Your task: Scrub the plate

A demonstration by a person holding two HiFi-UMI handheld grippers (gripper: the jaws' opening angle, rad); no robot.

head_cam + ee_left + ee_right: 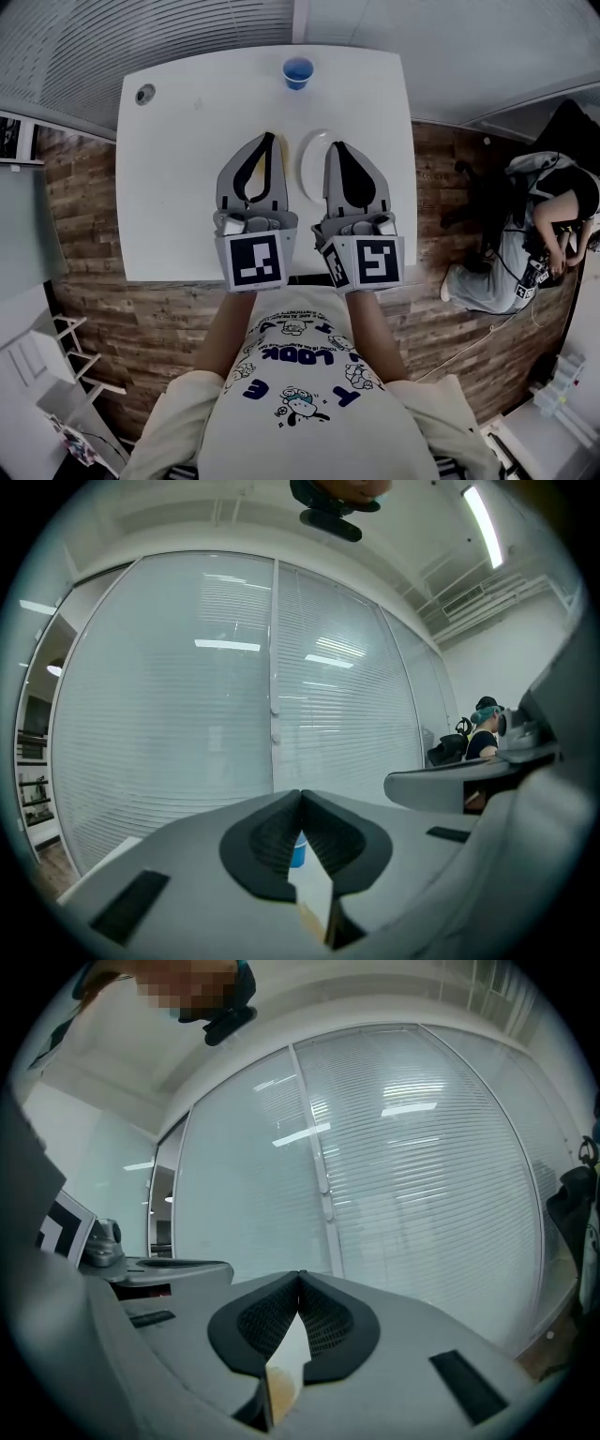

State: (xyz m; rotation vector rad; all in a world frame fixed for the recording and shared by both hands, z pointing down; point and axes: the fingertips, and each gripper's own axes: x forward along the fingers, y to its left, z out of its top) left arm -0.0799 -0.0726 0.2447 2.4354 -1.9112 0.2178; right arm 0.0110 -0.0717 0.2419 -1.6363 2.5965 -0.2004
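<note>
A white plate [310, 165] lies on the white table [178, 169], partly hidden behind my right gripper. A yellow strip [278, 165], perhaps a sponge, shows beside the plate, mostly hidden under my left gripper. My left gripper [267, 137] is held above the table, left of the plate, and is shut with nothing between its tips. My right gripper [333, 146] is held over the plate's right side, likewise shut and empty. In the gripper views both point level at the glass wall, the left gripper [300, 795] and the right gripper [300, 1277] with tips touching.
A blue cup [298, 71] stands at the table's far edge and shows through the left jaws' gap [297, 852]. A round port [144, 94] sits at the far left corner. A person [548, 220] crouches on the wood floor to the right. White shelving [56, 375] stands near left.
</note>
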